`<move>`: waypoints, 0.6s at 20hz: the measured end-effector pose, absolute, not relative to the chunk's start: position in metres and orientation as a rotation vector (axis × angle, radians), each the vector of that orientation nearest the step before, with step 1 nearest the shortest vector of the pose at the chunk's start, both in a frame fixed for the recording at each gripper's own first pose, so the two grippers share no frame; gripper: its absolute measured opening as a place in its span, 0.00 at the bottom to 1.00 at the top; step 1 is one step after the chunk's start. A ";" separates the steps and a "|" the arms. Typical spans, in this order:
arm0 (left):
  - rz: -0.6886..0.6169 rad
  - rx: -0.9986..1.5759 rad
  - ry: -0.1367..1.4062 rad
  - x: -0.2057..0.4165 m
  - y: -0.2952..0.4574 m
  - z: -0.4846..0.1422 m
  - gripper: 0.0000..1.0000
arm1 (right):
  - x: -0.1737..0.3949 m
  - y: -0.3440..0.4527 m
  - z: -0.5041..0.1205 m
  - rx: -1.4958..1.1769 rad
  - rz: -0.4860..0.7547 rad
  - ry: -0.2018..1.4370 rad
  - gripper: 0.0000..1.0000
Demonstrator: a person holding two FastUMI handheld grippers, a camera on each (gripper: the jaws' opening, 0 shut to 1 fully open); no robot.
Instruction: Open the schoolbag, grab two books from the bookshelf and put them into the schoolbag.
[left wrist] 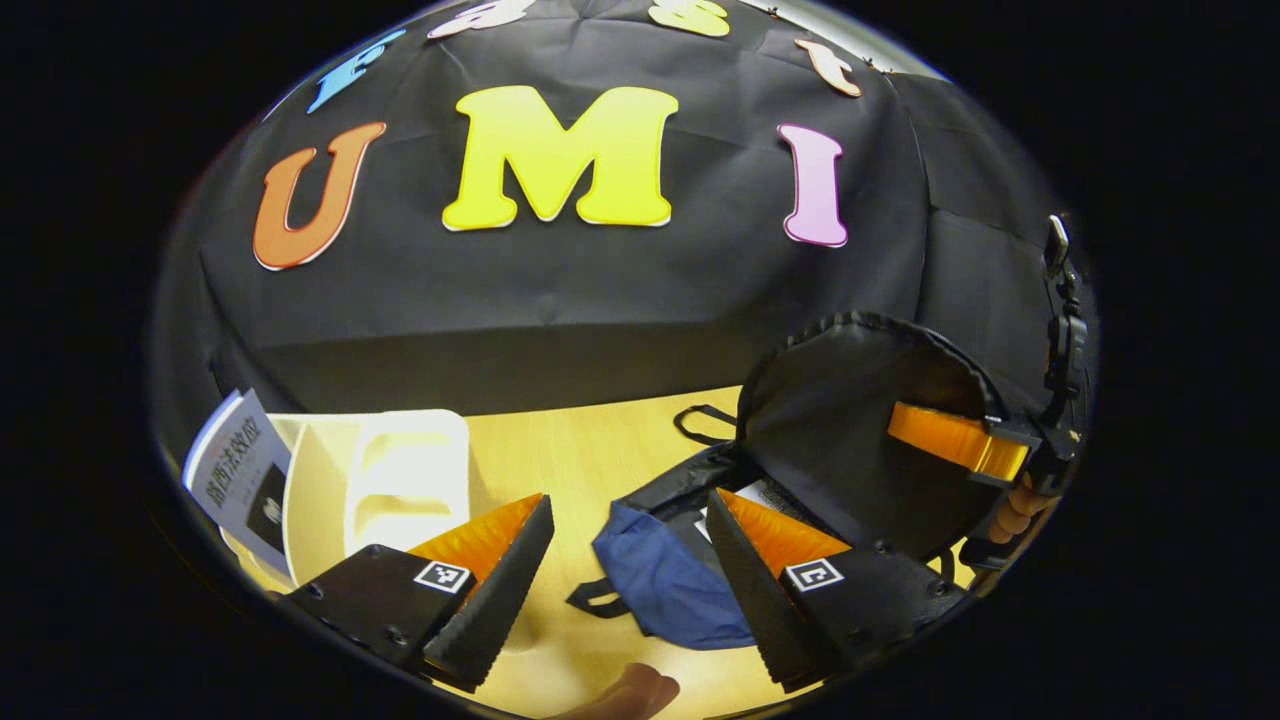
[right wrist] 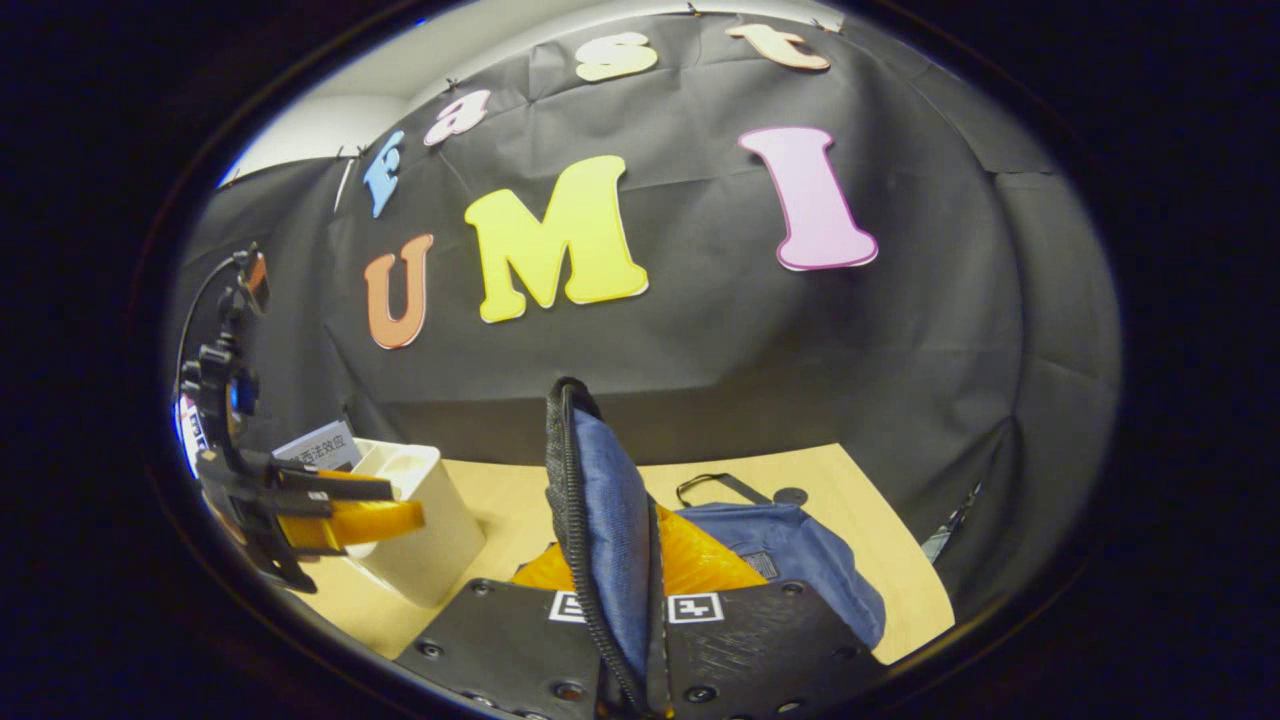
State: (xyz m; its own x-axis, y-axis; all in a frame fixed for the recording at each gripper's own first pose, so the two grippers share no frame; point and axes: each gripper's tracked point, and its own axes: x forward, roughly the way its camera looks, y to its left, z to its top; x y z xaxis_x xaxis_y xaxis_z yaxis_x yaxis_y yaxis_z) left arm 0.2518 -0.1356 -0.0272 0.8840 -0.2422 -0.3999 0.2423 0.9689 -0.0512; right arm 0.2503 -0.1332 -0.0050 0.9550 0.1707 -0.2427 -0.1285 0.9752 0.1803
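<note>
The blue and black schoolbag (left wrist: 665, 580) lies open on the wooden table, and something white shows inside its mouth. Its flap (left wrist: 850, 430) stands upright, pinched by my right gripper (left wrist: 958, 440) at the right. In the right gripper view that gripper (right wrist: 612, 600) is shut on the flap's zipped edge (right wrist: 600, 500). My left gripper (left wrist: 630, 530) hovers open over the table just left of the bag, holding nothing. A book (left wrist: 235, 470) leans in the white bookshelf (left wrist: 400, 475) at the left. The book (right wrist: 315, 445) and the bookshelf (right wrist: 425, 530) also appear beyond the left gripper (right wrist: 350, 505).
The wooden table (left wrist: 590, 440) ends at the black cloth wall behind. The bag's carry loop (left wrist: 700, 420) lies on the table behind the bag. A person's fingertip (left wrist: 630, 690) shows at the bottom edge. Bare table lies between bookshelf and bag.
</note>
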 end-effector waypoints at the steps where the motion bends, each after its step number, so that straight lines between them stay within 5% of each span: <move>1: -0.236 -0.004 0.411 0.250 -0.126 -0.020 0.98 | 0.251 -0.133 -0.006 0.163 0.152 0.262 0.05; 12: -0.037 0.142 0.353 0.243 0.026 0.062 0.97 | 0.236 -0.134 -0.013 0.165 0.165 0.270 0.05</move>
State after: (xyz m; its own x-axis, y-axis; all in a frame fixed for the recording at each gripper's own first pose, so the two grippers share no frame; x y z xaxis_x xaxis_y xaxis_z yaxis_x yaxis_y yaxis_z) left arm 0.2431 0.0259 0.0622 0.9376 -0.0117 -0.3474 0.0611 0.9894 0.1316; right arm 0.2363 -0.1338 -0.0131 0.9504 0.1837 -0.2509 -0.1395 0.9730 0.1840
